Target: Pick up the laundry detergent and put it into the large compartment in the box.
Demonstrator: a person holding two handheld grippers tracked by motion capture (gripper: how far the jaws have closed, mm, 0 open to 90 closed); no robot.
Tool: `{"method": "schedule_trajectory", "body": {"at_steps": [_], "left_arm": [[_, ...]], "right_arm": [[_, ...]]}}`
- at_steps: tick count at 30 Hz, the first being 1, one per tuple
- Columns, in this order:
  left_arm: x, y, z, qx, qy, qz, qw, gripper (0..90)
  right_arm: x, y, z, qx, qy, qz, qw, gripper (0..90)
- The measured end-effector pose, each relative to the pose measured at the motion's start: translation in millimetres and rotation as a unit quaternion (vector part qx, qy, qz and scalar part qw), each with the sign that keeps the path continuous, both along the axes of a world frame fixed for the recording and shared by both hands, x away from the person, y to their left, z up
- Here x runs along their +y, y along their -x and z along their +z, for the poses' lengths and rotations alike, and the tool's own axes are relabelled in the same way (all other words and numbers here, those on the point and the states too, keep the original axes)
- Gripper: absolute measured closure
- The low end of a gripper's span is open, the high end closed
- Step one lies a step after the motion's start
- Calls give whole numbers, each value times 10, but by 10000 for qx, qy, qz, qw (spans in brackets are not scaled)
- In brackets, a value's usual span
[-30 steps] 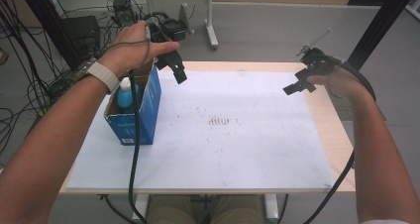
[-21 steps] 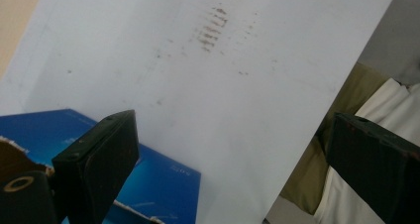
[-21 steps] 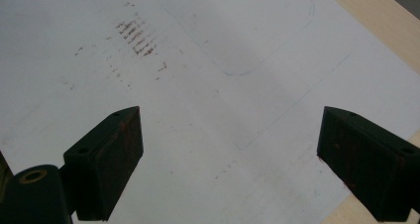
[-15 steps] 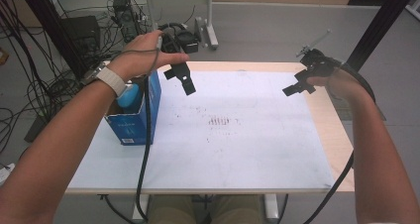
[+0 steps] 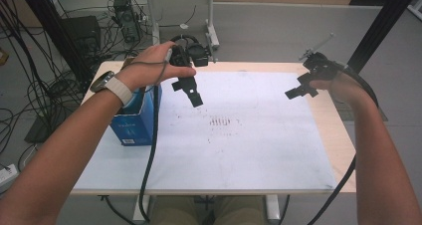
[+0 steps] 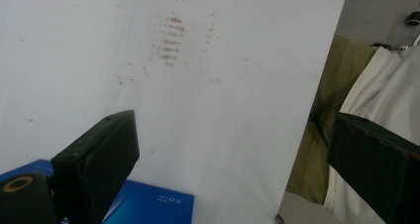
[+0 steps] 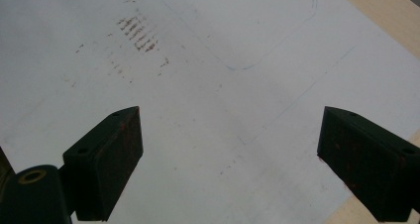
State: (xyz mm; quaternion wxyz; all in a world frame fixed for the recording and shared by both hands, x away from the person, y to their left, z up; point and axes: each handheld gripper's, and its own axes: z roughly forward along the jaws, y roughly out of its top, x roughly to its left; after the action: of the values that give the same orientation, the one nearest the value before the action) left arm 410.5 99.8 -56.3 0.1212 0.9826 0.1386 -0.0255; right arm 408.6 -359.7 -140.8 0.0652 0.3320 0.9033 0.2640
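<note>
- Overhead, my left gripper (image 5: pixel 191 91) hangs empty, jaws apart, beside the blue box (image 5: pixel 134 120).
- My right gripper (image 5: pixel 301 90), likewise spread, faces faint pencil outlines (image 7: pixel 277 45) undetectable from above.

sheet (image 5: pixel 259 150): matt white, smudged | table (image 5: pixel 343 135): pale wood edge | box (image 5: pixel 130 128): glossy blue card
</note>
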Motion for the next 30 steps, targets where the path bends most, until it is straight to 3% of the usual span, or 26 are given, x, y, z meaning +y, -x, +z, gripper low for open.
{"method": "schedule_trajectory", "body": {"at_steps": [12, 20, 30], "left_arm": [[-132, 76, -78, -98, -73, -254, 9996, 68], [-254, 105, -108, -22, -162, -659, 9977, 69], [-309, 114, -178, -38, -205, -764, 9969, 69]], "right_arm": [[-11, 17, -19, 0, -9, -19, 10000, 104], [-4, 3, -28, 10, -21, -21, 10000, 104], [-47, -13, -58, 24, -28, -64, 10000, 102]]}}
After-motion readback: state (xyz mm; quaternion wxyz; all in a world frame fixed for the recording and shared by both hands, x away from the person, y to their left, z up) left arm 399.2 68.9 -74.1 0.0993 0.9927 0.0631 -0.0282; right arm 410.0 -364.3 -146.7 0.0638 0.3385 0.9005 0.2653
